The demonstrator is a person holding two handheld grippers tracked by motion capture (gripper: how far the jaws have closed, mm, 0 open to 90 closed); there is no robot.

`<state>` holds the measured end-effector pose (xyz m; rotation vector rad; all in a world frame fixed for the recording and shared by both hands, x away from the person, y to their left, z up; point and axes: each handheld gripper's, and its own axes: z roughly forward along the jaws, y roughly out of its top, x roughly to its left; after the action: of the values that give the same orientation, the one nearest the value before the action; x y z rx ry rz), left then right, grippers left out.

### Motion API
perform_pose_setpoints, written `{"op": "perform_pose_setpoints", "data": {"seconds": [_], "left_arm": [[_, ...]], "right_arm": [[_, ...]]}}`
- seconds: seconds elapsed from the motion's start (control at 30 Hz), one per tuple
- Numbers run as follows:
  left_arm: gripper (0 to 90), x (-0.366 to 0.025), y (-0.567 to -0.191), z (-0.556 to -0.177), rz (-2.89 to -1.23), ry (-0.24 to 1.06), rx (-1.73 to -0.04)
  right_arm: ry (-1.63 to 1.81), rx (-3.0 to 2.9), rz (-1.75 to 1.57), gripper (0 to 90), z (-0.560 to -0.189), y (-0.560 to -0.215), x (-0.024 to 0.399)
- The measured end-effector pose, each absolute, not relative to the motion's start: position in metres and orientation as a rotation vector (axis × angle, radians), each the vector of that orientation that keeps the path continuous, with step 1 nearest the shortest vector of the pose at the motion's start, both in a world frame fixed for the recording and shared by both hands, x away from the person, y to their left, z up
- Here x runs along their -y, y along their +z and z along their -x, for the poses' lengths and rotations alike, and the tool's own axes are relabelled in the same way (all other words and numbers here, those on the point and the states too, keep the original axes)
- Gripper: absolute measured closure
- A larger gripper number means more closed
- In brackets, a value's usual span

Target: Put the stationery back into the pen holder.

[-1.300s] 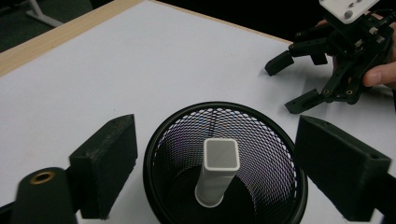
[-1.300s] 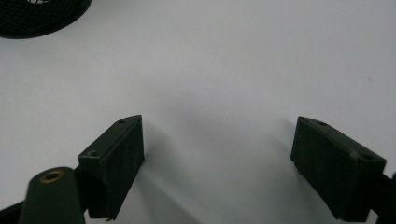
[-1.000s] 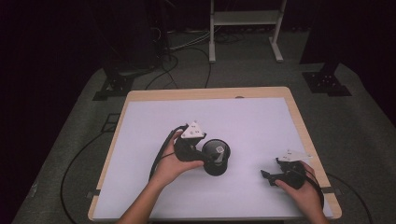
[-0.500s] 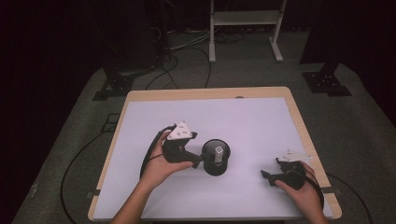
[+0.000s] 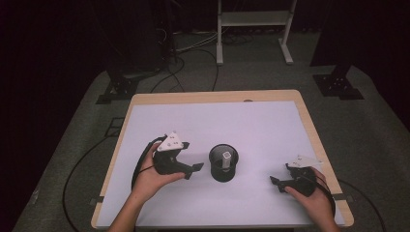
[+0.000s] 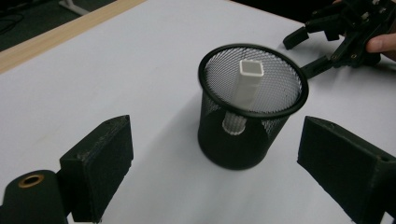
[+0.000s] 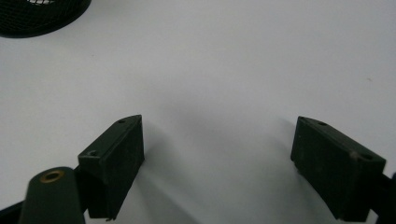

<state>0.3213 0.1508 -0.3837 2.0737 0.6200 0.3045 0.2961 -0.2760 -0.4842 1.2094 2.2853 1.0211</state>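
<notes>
A black mesh cup (image 5: 224, 163) stands upright on the white table (image 5: 217, 121), between the two hands. A white square tube (image 6: 249, 84) leans inside the mesh cup (image 6: 247, 121). My left gripper (image 5: 192, 170) sits just left of the cup, apart from it, and is open. In the left gripper view the left gripper (image 6: 217, 163) points at the cup with nothing between its pads. My right gripper (image 5: 281, 175) rests at the table's right front, open and empty. The right gripper (image 7: 217, 154) looks over bare table, with the cup's (image 7: 42, 16) base at the top left.
The table has a wooden rim (image 5: 212, 96). The right gripper (image 6: 345, 28) lies beyond the cup in the left gripper view. Cables (image 5: 140, 164) trail off the table's left side. Dark stands (image 5: 118, 87) and a white frame (image 5: 254, 29) occupy the floor behind.
My left gripper has drawn back to the left, away from the cup. The cup and the right gripper have stayed put.
</notes>
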Motion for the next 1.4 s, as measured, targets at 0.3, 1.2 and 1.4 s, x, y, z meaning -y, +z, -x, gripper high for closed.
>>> {"op": "perform_pose_setpoints", "data": {"seconds": [0.3, 1.2, 1.4], "left_arm": [[9.8, -0.176, -0.396, -0.313, -2.088, 0.306, -0.676], [9.8, -0.22, -0.437, -0.298, -2.173, 0.354, -0.808], [9.8, -0.227, -0.443, -0.296, -2.185, 0.356, -0.834]], "right_arm": [[1.022, -2.284, -1.211, 16.2, -0.296, -0.484, 0.276], [1.022, -2.284, -1.21, 16.2, -0.296, -0.484, 0.276], [1.022, -2.284, -1.211, 16.2, -0.296, -0.484, 0.276]]}}
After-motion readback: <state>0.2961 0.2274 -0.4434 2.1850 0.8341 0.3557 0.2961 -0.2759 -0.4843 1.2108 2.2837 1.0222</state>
